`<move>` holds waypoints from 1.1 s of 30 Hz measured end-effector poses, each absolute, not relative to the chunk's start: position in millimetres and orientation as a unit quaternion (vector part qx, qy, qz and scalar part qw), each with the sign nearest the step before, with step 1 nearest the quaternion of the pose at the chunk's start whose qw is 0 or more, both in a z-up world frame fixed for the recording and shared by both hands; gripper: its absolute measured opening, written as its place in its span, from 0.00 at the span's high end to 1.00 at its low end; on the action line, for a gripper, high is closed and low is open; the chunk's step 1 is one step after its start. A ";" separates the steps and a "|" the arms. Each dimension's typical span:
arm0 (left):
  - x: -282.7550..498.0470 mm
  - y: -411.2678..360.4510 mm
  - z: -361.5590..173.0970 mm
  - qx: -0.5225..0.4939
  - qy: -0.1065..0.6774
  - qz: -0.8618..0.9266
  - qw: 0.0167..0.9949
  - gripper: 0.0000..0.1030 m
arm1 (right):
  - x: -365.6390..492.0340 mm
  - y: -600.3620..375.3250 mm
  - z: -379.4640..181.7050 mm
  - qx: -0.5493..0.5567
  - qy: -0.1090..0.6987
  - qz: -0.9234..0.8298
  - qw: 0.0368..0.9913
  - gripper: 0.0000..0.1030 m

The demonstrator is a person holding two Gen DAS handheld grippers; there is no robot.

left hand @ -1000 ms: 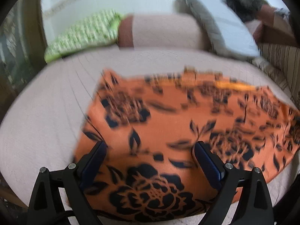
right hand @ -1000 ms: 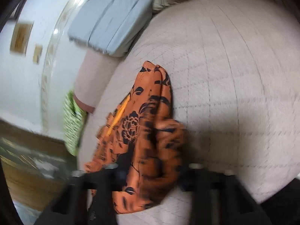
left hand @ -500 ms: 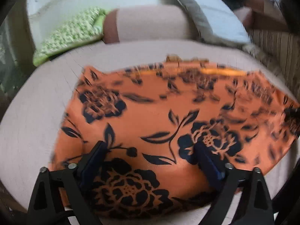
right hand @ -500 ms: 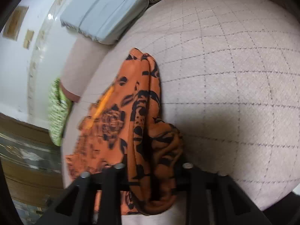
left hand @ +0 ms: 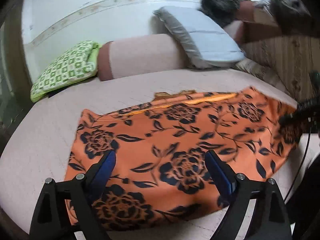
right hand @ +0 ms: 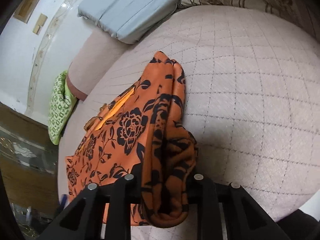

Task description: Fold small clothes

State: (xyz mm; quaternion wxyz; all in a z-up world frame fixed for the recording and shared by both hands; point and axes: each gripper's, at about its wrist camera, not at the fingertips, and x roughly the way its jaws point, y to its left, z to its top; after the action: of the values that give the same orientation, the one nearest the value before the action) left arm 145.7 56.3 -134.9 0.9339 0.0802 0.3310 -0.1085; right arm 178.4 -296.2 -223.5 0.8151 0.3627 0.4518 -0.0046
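Left hand-held gripper [left hand: 160,166]: spread wide above the orange floral garment [left hand: 180,140], gripping nothing.
Right hand-held gripper [right hand: 162,182]: clamped on a bunched edge.
Risk: bunched cloth may slip or drag across the bed [right hand: 250,80], wrinkling the fold.

The right claw [right hand: 163,180] has its fingertips buried in a bunched fold of the orange cloth with black flowers [right hand: 168,170], so its grip cannot be seen directly. In the left view that cloth's right edge [left hand: 288,132] is smeared, and dark furry shapes [left hand: 220,8] at the top are too blurred to identify.
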 end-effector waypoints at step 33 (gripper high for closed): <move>115.6 293.3 -100.4 -0.281 0.259 0.218 0.898 0.32 | 227.9 112.4 -176.7 0.098 0.515 0.258 0.812 0.76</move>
State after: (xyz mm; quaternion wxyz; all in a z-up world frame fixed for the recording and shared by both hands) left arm 115.6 293.3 -100.4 0.8982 -0.2806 0.2592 0.2176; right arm 227.9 112.4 -176.7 0.8117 0.0977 0.5146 0.2584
